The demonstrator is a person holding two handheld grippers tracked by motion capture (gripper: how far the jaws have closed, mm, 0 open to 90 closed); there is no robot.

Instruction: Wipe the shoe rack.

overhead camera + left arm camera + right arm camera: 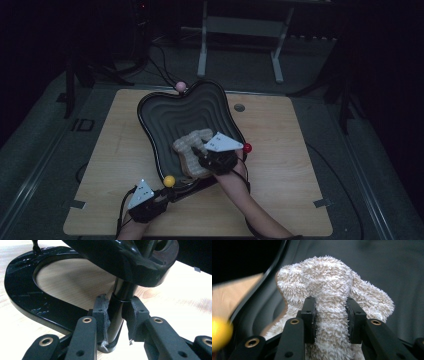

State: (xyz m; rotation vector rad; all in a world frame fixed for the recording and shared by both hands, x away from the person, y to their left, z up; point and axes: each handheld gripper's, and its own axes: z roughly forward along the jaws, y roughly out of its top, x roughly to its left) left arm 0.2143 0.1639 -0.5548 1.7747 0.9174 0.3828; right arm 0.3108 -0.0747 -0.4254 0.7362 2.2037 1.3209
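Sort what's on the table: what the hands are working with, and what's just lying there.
In use:
- black tray
- its stand post, clamped by the left gripper
- fluffy cloth, pinched by the right gripper

Lying about:
- small round disc on the table
- cables on the floor behind

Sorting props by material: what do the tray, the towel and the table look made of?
Tray: likely hard plastic, glossy black; sharp highlights on its stand. Towel: fluffy cream terry or microfibre; tufted pile, brown edge. Table: pale wood-grain, probably laminate; smooth, matte.
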